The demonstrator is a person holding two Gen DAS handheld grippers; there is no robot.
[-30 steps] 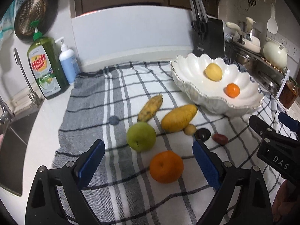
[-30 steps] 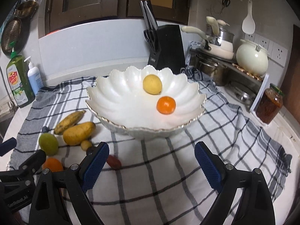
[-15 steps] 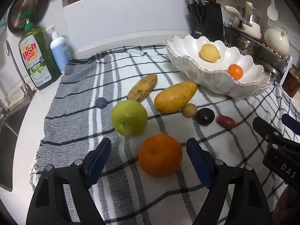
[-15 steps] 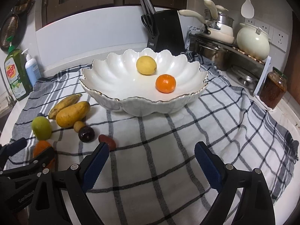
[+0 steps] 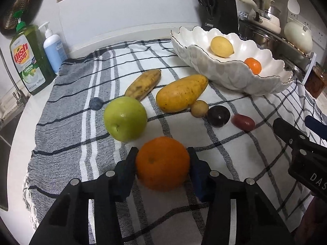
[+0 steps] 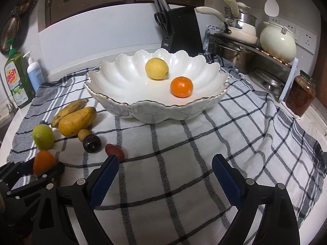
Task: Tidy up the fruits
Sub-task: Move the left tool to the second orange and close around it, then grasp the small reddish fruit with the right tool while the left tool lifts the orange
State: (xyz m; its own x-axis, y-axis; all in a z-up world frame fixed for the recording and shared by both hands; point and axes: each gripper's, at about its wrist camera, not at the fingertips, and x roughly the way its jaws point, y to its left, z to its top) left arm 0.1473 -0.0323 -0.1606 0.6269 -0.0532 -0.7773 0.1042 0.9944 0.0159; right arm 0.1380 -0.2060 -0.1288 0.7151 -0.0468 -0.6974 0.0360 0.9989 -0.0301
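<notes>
My left gripper (image 5: pixel 162 166) is shut on a large orange (image 5: pixel 162 163) that rests on the checked cloth (image 5: pixel 67 138). Behind it lie a green apple (image 5: pixel 125 118), a mango (image 5: pixel 181 92), a banana (image 5: pixel 143 84), a small tan fruit (image 5: pixel 199 108), a dark plum (image 5: pixel 218 115), a red fruit (image 5: pixel 243 122) and a blue berry (image 5: pixel 95 103). The white scalloped bowl (image 6: pixel 114 81) holds a lemon (image 6: pixel 157 68) and a small orange (image 6: pixel 181 87). My right gripper (image 6: pixel 163 177) is open and empty above the cloth, in front of the bowl.
A dish soap bottle (image 5: pixel 28 61) and a pump bottle (image 5: pixel 52 47) stand at the back left by the sink. A knife block (image 6: pixel 179 28), pots on a rack (image 6: pixel 245 47) and a jar (image 6: pixel 300 96) stand behind and right of the bowl.
My left gripper moved forward and down onto the large orange and closed on it. My right gripper lowered slightly towards the cloth and stays open.
</notes>
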